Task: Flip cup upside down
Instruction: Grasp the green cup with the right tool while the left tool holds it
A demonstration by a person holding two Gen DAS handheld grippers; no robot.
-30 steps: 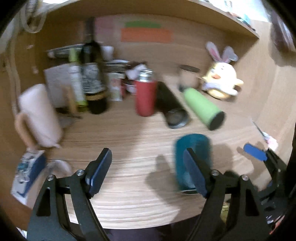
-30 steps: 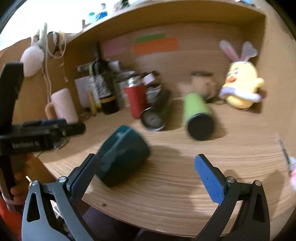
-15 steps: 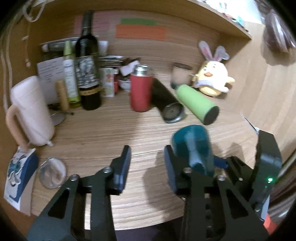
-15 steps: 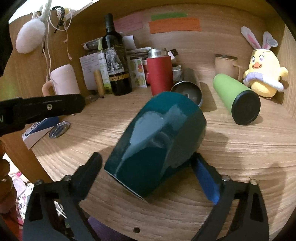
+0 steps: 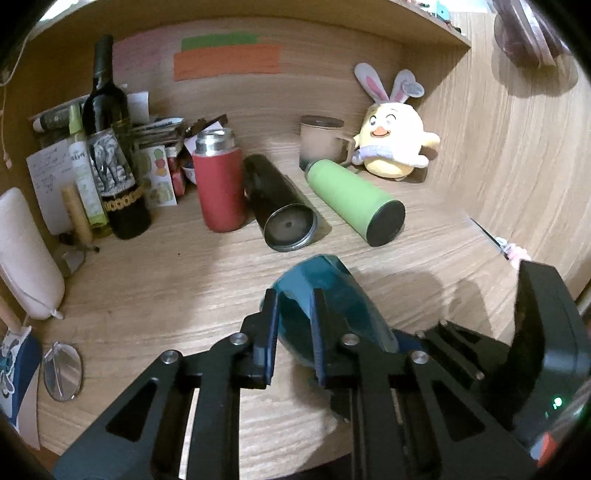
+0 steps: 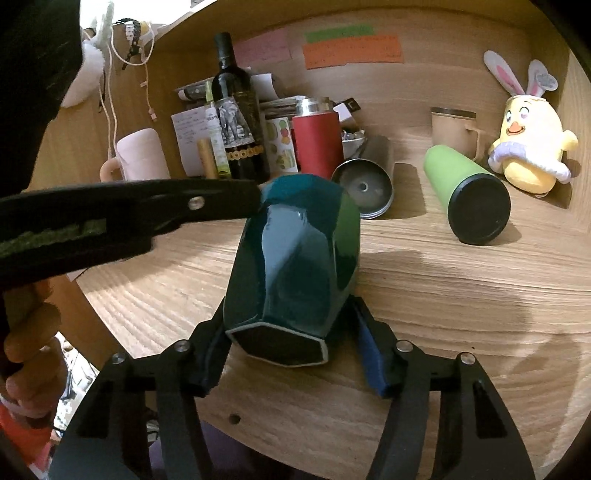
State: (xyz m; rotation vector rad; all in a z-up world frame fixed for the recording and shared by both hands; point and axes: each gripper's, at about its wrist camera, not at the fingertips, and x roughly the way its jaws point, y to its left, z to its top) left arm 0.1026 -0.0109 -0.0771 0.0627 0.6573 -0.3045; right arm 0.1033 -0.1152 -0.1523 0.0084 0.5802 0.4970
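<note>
Your wine bottle (image 6: 236,107) at the back carries a label with an elephant drawing; any lettering on it is too small to read, and so is the handwriting on the white note (image 6: 188,138) beside it and on the orange strip (image 6: 352,51) and green strip (image 6: 338,33) stuck to the back wall. The teal faceted cup (image 6: 295,266) lies tipped over above the wooden desk (image 6: 461,295), its long axis running away from your right gripper (image 6: 293,354), with one flat, pale-edged hexagonal end facing that camera and the other end pointing toward the red flask (image 6: 317,140). Your right gripper's fingers sit partly closed against both sides of the cup near that end, gripping it. In the left wrist view your left gripper (image 5: 293,334) has its fingers drawn nearly together, and the cup (image 5: 332,295) shows in the narrow gap between them; you cannot tell from either view whether they actually pinch it. A green tumbler (image 6: 465,192) lies on its side well to the right.
</note>
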